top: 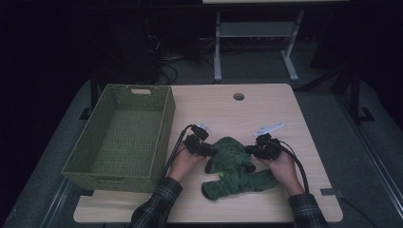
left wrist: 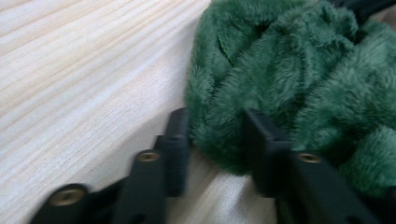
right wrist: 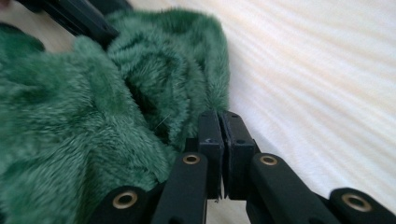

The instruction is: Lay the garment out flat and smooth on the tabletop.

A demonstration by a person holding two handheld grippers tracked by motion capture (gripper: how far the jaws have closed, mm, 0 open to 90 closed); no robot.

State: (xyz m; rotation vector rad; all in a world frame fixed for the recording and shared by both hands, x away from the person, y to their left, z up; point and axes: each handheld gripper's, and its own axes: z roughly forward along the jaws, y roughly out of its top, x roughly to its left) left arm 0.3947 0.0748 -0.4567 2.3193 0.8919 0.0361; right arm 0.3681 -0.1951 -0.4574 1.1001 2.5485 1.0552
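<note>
Green plush cloth [top: 234, 167] lies bunched on the table [top: 266, 107], toward the near edge and right of centre, with the woven green basket [top: 124, 135] well apart on the table's left end. The basket looks bare inside.

Left claw [top: 209, 151] sits at the cloth's left edge. In the left gripper view the jaws stand partly apart with a thick fold of the pile between them; the pads [left wrist: 179, 140] touch the fur on both sides, but I cannot tell whether they truly pinch it yet.

Right claw [top: 251, 151] is at the cloth's right edge. In the right gripper view its jaws are brought together, pads [right wrist: 211, 140] almost meeting. The fur lies just beside them on the left; whether a thin layer of cloth is caught in the narrow slit I cannot make out.

Handling judgement: the material is soft, limp and light, deep-piled, no stiffness at all. It will sag and drape the moment I lift it, and the fuzzy surface may slide out of a shallow pinch. Nothing fragile. Best hold is on a doubled fold or hem at each side, taken deep enough that fabric, not just fur, sits between the pads. Two opposite edges should keep it spread.
</note>
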